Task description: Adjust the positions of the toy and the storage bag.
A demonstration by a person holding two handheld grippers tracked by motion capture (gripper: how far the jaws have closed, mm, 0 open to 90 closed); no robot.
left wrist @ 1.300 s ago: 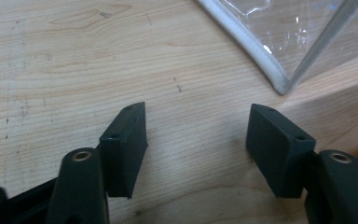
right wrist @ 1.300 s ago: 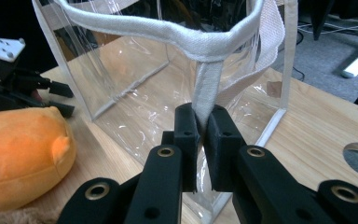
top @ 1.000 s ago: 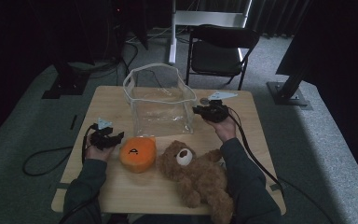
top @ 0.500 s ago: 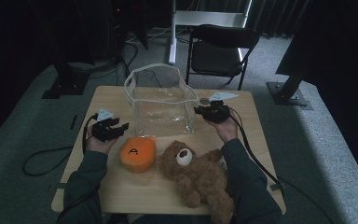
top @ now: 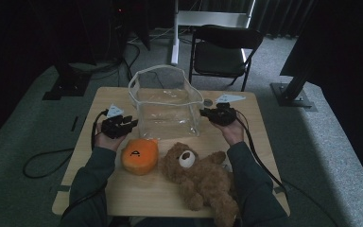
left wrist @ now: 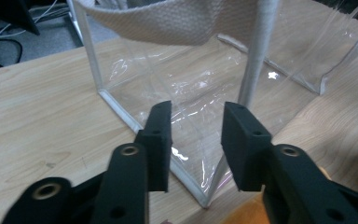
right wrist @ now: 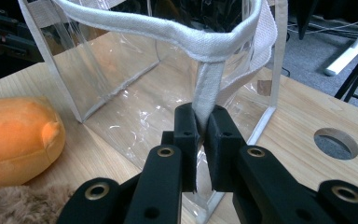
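Left gripper (top: 119, 126), fingers (left wrist: 157, 140) parted and just closing on nothing, faces the clear bag (top: 168, 106) standing mid-tabletop (top: 99, 101). Right gripper (right wrist: 201, 140) pinches the bag's white strap (right wrist: 208, 95). Orange plush (right wrist: 18, 137) and teddy bear (top: 198, 172) lie nearer, partly cropped.

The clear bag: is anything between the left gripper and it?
Nothing visible. In the left gripper view the left gripper, whose jaws have just been closing, has nothing between them yet, and only bare air lies ahead to the clear bag and its white strap. The orange plush lies below, off that line.
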